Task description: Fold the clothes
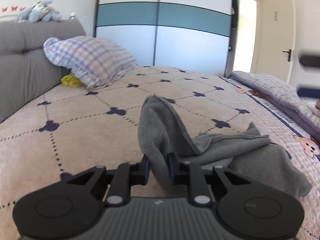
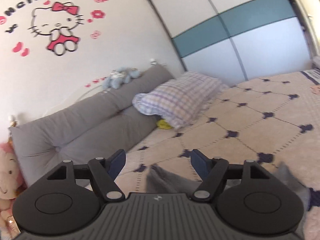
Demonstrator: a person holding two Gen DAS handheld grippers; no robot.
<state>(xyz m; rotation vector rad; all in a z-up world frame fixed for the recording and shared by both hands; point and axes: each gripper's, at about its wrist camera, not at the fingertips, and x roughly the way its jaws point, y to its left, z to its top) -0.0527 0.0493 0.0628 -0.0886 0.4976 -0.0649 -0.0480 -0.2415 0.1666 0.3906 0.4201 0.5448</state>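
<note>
A grey fleece garment (image 1: 240, 152) lies crumpled on the bed's beige quilt (image 1: 90, 120), low and right of centre in the left wrist view. My left gripper (image 1: 159, 166) is shut on a fold of it, and that fold stands up in a loop above the pads. In the right wrist view my right gripper (image 2: 158, 160) is open above the quilt (image 2: 260, 104). A corner of the grey garment (image 2: 160, 180) lies below and between its fingers, untouched by the pads. The blurred tips of the right gripper (image 1: 309, 76) show at the right edge of the left wrist view.
A checked pillow (image 1: 90, 60) leans on the grey padded headboard (image 1: 24, 60), with a yellow item (image 1: 71, 80) under it. A plush toy (image 1: 38, 11) sits on top. A folded lilac blanket (image 1: 280, 94) lies at the right. A sliding wardrobe (image 1: 164, 30) stands behind the bed.
</note>
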